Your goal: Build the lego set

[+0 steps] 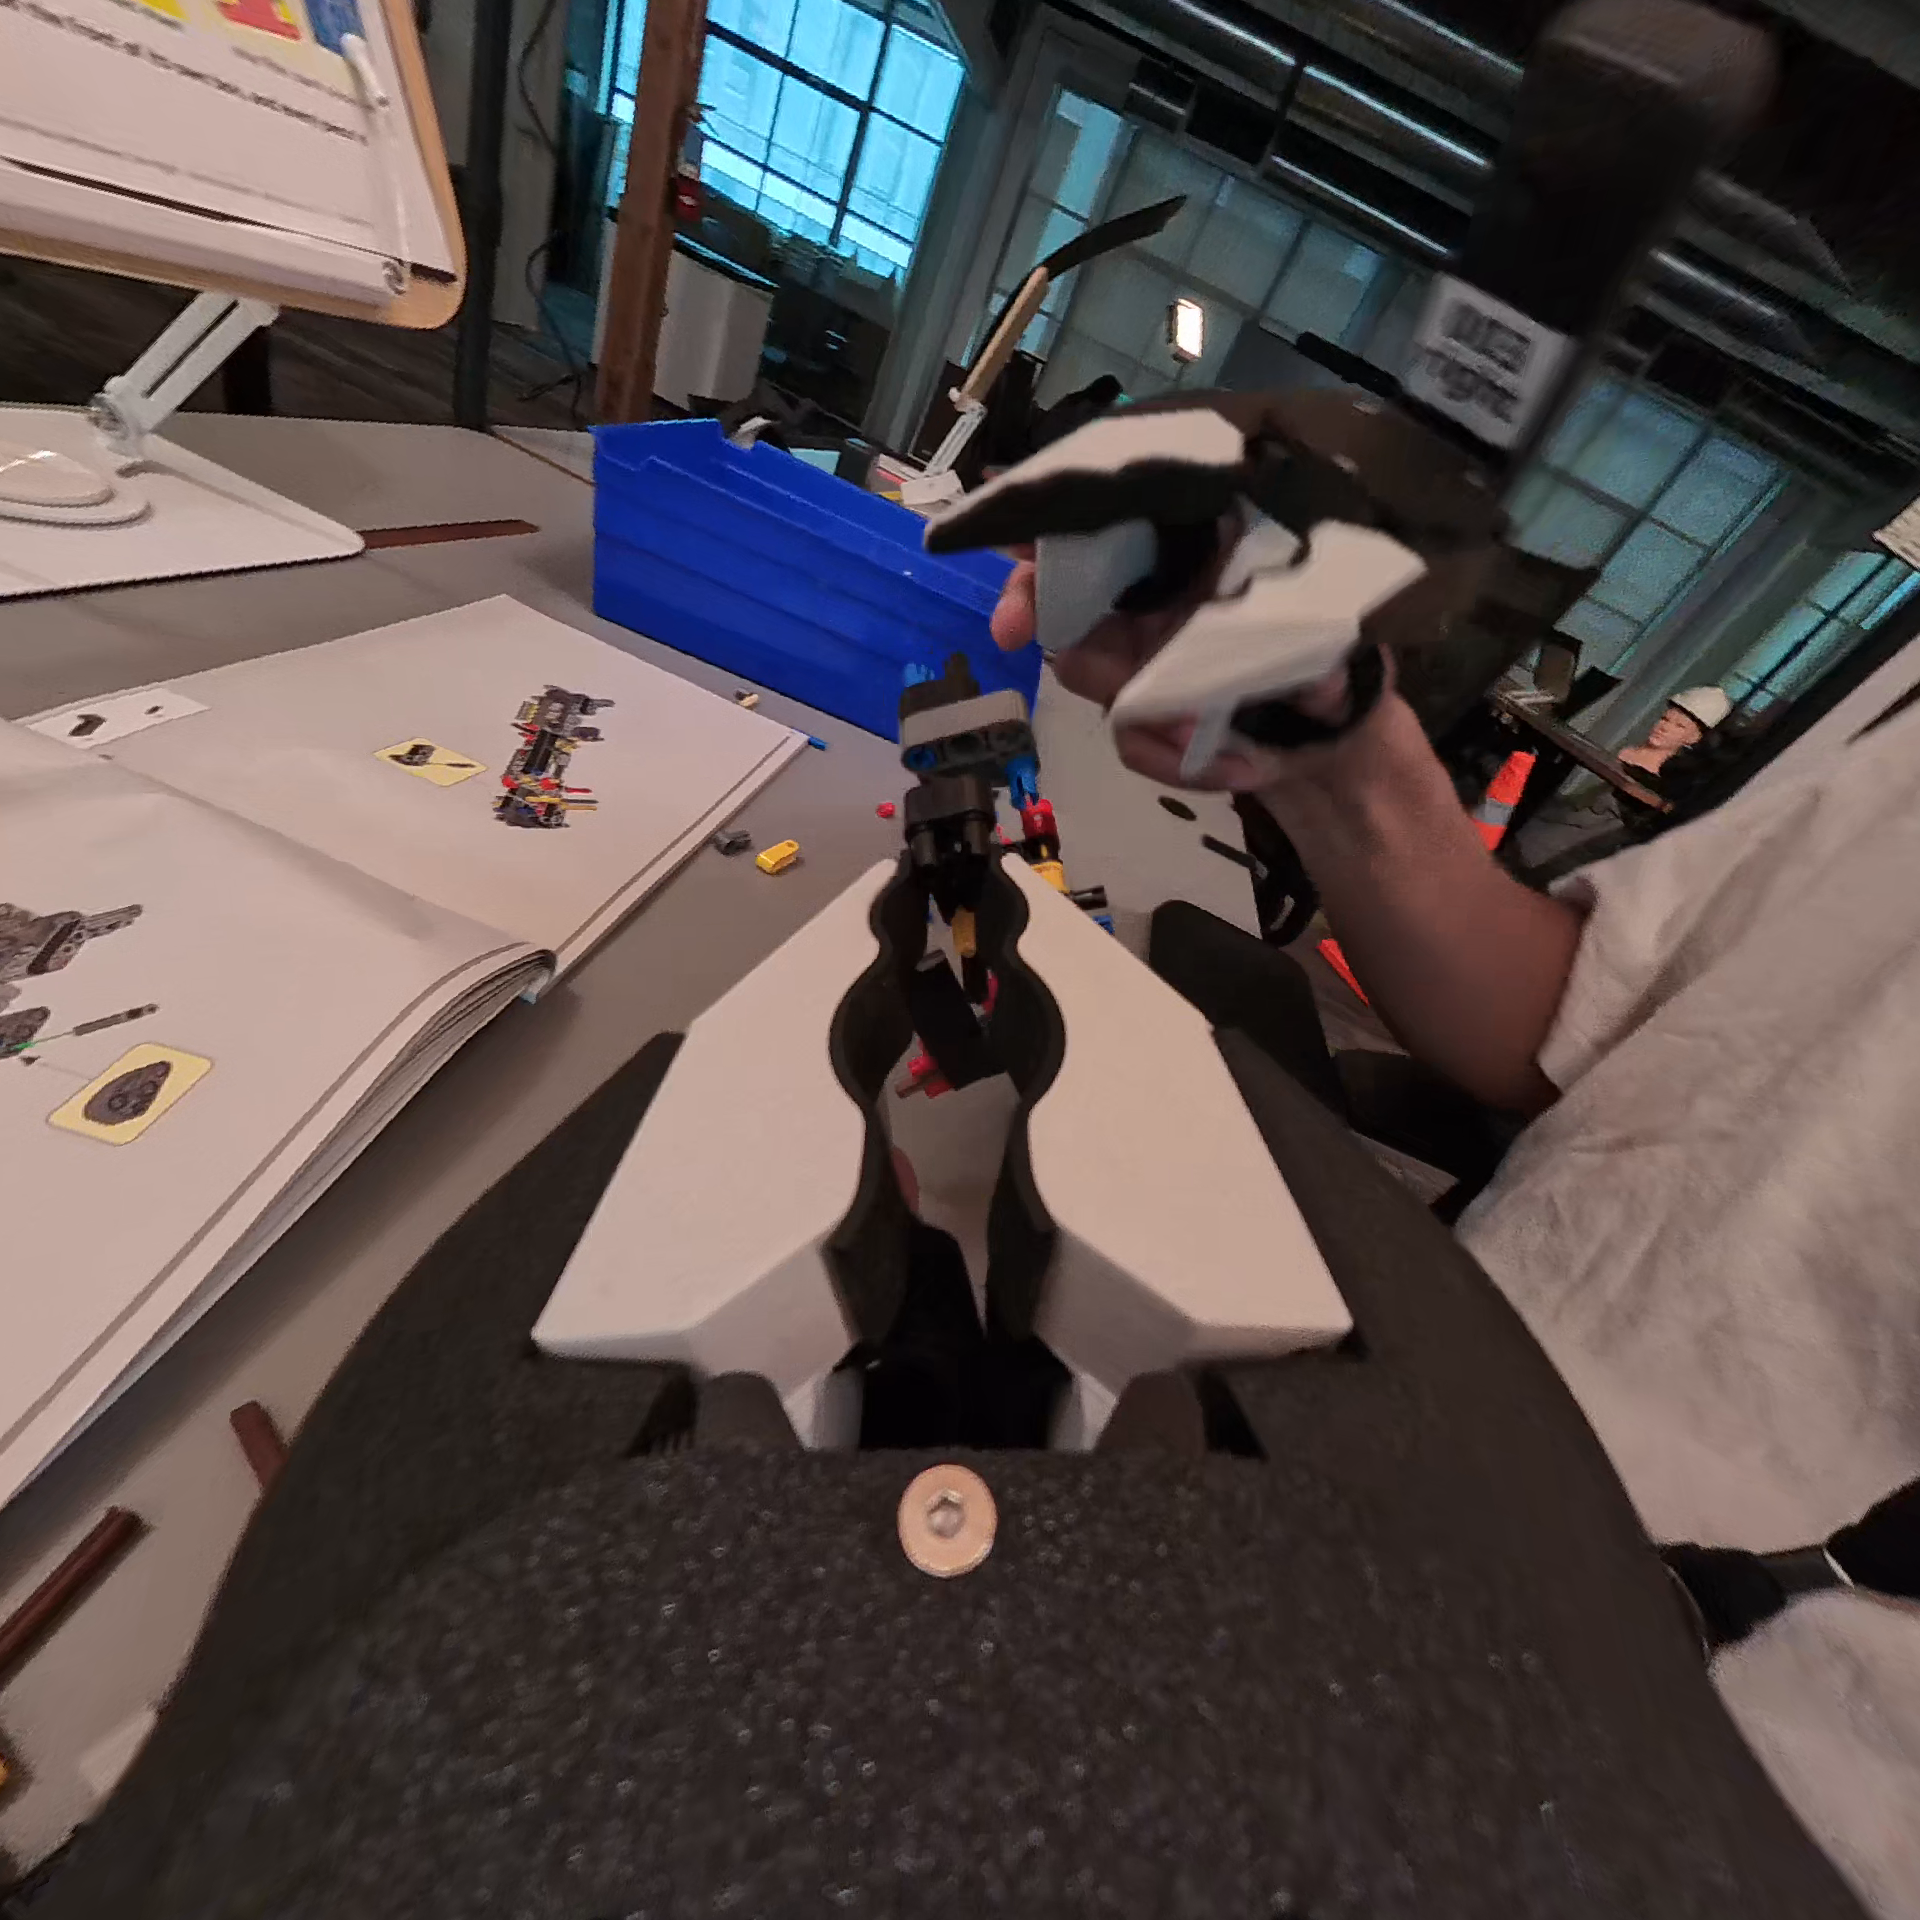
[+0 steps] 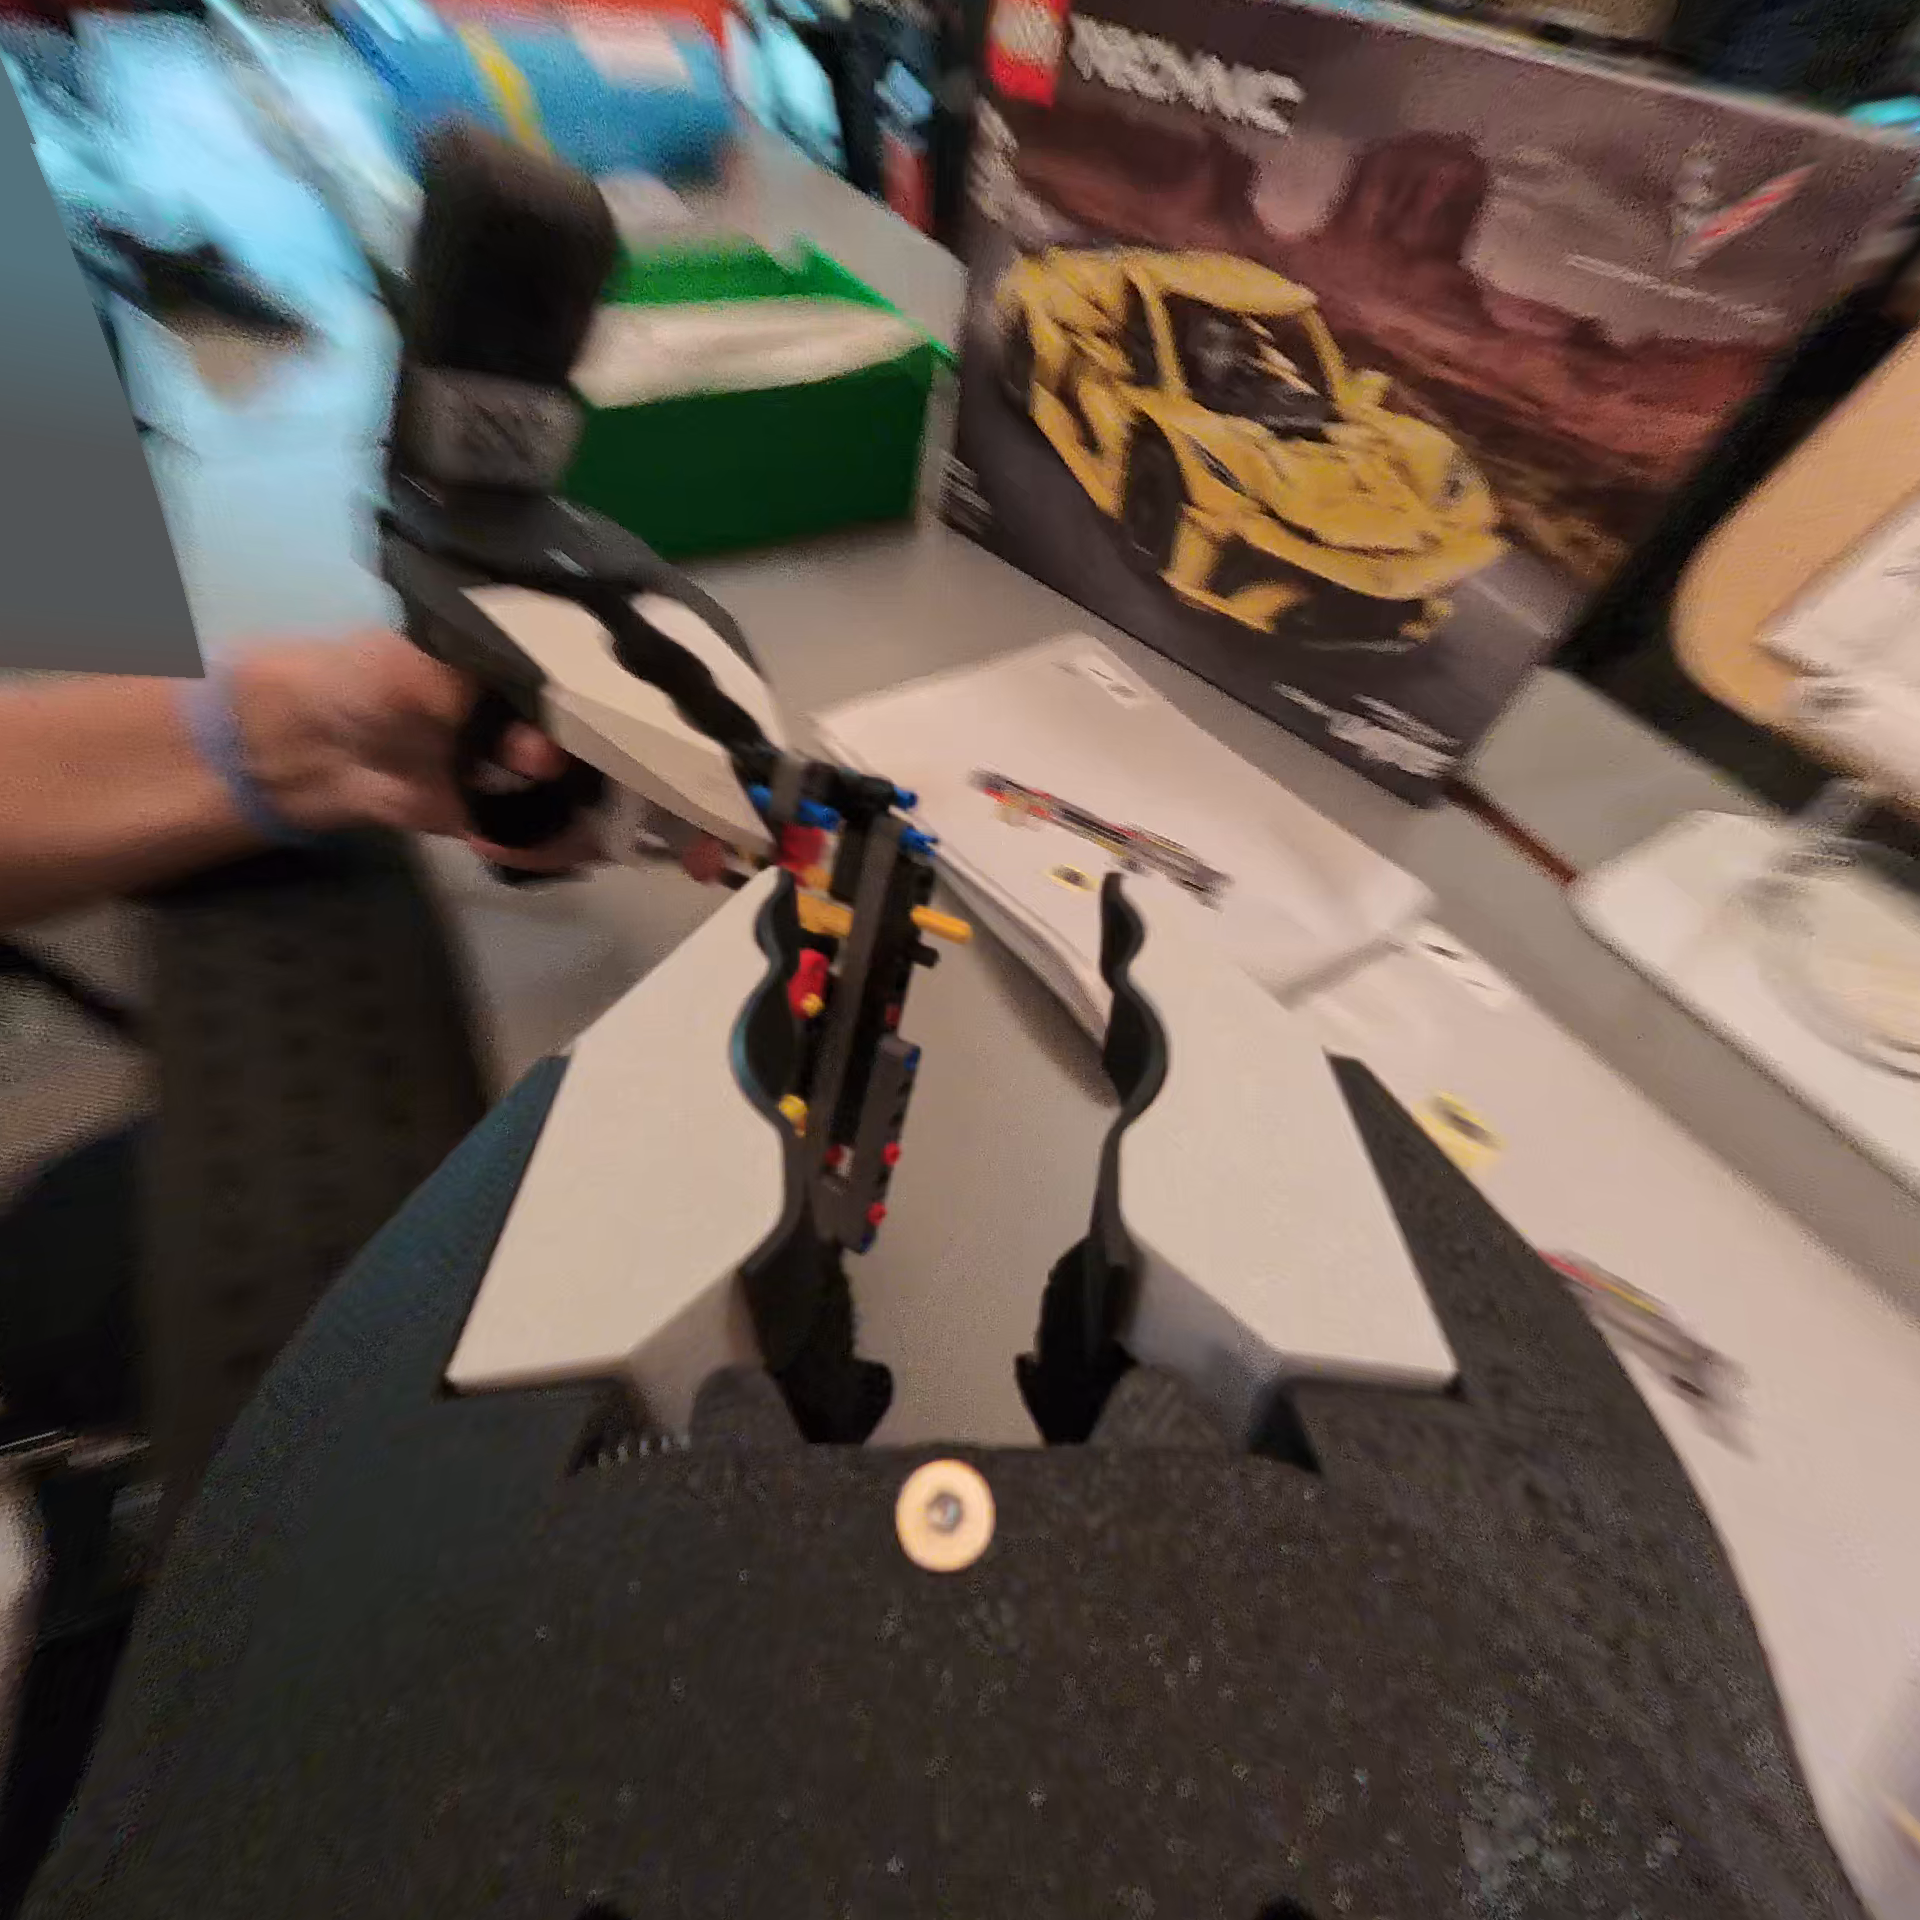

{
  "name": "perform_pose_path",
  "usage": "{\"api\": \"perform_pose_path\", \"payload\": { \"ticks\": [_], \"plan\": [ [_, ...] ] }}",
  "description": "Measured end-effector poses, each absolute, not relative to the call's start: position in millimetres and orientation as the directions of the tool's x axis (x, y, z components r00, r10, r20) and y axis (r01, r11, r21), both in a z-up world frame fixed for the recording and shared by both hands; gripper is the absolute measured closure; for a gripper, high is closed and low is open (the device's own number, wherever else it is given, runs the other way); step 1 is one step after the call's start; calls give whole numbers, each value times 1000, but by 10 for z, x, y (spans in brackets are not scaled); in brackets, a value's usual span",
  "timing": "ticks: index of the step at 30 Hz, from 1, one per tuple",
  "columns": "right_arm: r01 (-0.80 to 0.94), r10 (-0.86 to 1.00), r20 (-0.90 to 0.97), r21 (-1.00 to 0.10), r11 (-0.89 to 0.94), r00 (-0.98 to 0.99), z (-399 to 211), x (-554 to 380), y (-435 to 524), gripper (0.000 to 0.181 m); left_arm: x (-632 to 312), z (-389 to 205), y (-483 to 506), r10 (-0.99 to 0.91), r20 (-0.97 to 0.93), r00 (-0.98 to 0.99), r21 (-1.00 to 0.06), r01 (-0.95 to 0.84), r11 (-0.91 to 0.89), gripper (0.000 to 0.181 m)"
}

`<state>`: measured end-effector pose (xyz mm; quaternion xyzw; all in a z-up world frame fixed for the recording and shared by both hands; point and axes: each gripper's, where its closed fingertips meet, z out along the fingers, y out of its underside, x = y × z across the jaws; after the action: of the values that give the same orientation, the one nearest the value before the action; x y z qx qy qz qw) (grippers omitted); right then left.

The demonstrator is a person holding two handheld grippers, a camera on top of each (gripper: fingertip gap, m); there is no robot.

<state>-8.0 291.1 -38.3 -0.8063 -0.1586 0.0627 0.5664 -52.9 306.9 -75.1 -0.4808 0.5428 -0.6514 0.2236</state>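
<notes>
My left gripper (image 1: 951, 883) is shut on a slim black and grey lego assembly (image 1: 961, 748) with blue, red and yellow pins. It holds the assembly above the table, and the top end sticks out past the fingertips. In the right wrist view the assembly (image 2: 862, 997) runs lengthwise between the spread fingers of my right gripper (image 2: 940, 894), close against its left finger (image 2: 675, 1091). My right gripper is open. The left gripper (image 2: 764, 774) grips the assembly's far end. The right gripper also shows in the left wrist view (image 1: 1039, 623), just above the assembly.
An open instruction booklet (image 1: 416, 831) lies on the grey table (image 1: 644, 977), with a blue bin (image 1: 769, 561) behind it. Loose small pieces (image 1: 777, 856) lie near the booklet. A green bin (image 2: 748, 436) and the set's box (image 2: 1351, 364) stand at the back. A person's arm (image 1: 1434, 883) is at right. Left tips to right tips: about 7 centimeters.
</notes>
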Motion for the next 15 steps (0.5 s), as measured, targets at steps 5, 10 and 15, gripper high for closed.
{"api": "perform_pose_path", "payload": {
  "ticks": [5,10,15],
  "plan": [
    [-102,678,-452,-866,-490,580,-519,-200,2708,170,-568,-748,3043,-803,364,-473,-930,-232,-285,174],
    [-150,654,-473,-861,-487,590,-659,-72,2846,167,-581,-775,3029,-792,371,-485,-927,-243,-286,173],
    [-160,676,-505,-847,-507,536,-693,-181,2857,167,-578,-754,2989,-778,372,-507,-927,-240,-287,174]
  ]
}}
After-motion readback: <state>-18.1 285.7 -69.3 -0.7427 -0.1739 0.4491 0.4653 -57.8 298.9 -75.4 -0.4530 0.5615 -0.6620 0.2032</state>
